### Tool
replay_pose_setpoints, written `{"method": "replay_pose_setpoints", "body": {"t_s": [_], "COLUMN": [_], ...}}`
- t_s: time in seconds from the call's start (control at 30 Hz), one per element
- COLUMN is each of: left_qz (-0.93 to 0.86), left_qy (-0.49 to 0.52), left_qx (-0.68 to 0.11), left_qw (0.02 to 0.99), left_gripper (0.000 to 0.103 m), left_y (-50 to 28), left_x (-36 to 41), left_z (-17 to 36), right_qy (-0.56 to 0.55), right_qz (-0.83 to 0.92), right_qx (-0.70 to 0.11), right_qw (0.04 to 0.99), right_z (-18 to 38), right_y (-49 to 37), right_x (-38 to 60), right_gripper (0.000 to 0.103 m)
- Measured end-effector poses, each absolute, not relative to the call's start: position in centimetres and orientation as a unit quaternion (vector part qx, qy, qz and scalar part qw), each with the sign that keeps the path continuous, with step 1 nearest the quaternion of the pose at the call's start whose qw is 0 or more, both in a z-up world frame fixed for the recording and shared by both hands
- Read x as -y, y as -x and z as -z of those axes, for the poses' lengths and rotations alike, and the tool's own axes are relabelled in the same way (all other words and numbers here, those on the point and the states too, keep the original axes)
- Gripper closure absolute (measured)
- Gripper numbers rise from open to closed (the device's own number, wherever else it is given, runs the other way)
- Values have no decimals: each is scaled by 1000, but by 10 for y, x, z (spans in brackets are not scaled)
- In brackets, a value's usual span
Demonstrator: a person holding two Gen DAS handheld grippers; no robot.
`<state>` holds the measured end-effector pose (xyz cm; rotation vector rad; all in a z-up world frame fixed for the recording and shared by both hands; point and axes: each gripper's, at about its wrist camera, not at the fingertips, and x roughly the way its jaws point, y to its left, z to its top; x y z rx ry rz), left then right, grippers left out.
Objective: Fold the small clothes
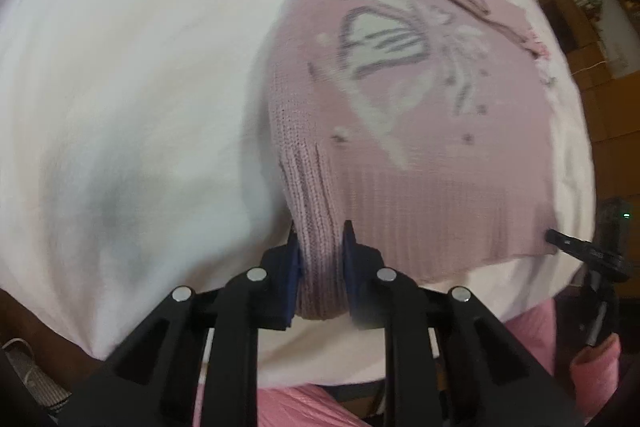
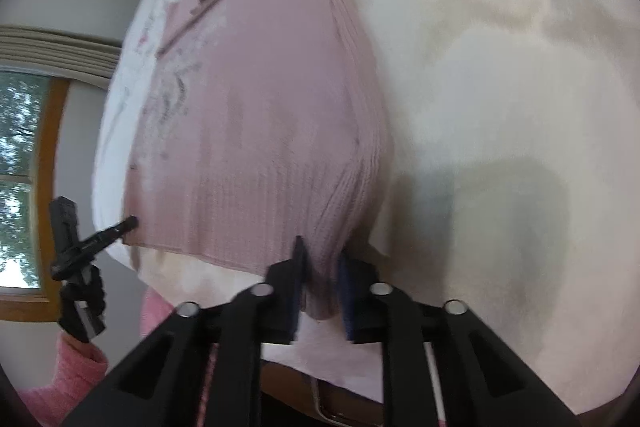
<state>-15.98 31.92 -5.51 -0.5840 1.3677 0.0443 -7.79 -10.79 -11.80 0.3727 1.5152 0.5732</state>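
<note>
A small pink knitted sweater (image 1: 420, 115) with a white and grey butterfly pattern lies spread on a white sheet (image 1: 140, 87). My left gripper (image 1: 320, 239) is shut on the ribbed hem at the sweater's left bottom corner, and the knit bunches between its blue pads. In the right wrist view the same sweater (image 2: 260, 115) shows its plain side, and my right gripper (image 2: 322, 255) is shut on the hem at the right bottom corner. Each gripper shows in the other's view at the opposite hem corner: the right gripper (image 1: 560, 239) and the left gripper (image 2: 128, 223).
The white sheet (image 2: 500, 107) covers a bed or table whose front edge runs just under both grippers. A pink sleeve (image 2: 64, 375) shows low down. A window (image 2: 20, 167) is at the left of the right wrist view, and wooden furniture (image 1: 580, 19) stands far right.
</note>
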Motion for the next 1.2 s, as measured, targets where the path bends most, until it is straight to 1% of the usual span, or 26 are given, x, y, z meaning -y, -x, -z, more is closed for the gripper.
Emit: {"method": "replay_pose_setpoints", "body": {"t_s": [0.27, 0.47, 0.73, 0.77, 0.8, 0.9, 1.03, 1.13, 1.2], "left_qz": [7, 0, -29, -36, -43, -56, -67, -68, -78], "left_qy": [283, 294, 312, 312, 314, 328, 319, 317, 312], "left_qx": [-566, -545, -538, -538, -539, -540, -546, -543, -536], "left_qw": [774, 785, 782, 782, 780, 773, 772, 774, 780], "left_gripper": [87, 87, 88, 92, 93, 93, 93, 84, 77], "left_y": [125, 89, 39, 35, 29, 14, 0, -2, 2], "left_x": [-325, -343, -375, -378, -384, -398, -405, -408, -412], "left_z": [10, 4, 33, 36, 42, 58, 69, 69, 64], "right_qy": [-239, -251, -237, -237, -241, -252, -258, -266, -267], "right_qz": [-291, -296, -286, -284, -284, -276, -261, -254, -253], "right_qx": [-623, -605, -615, -617, -620, -630, -645, -654, -651], "right_qw": [685, 695, 696, 694, 691, 681, 670, 661, 664], "right_z": [74, 57, 70, 73, 78, 92, 111, 121, 120], "right_y": [47, 4, -60, -66, -75, -96, -119, -125, -127], "right_x": [125, 120, 106, 106, 104, 102, 99, 101, 105], "right_gripper": [92, 92, 92, 92, 92, 92, 92, 89, 83]}}
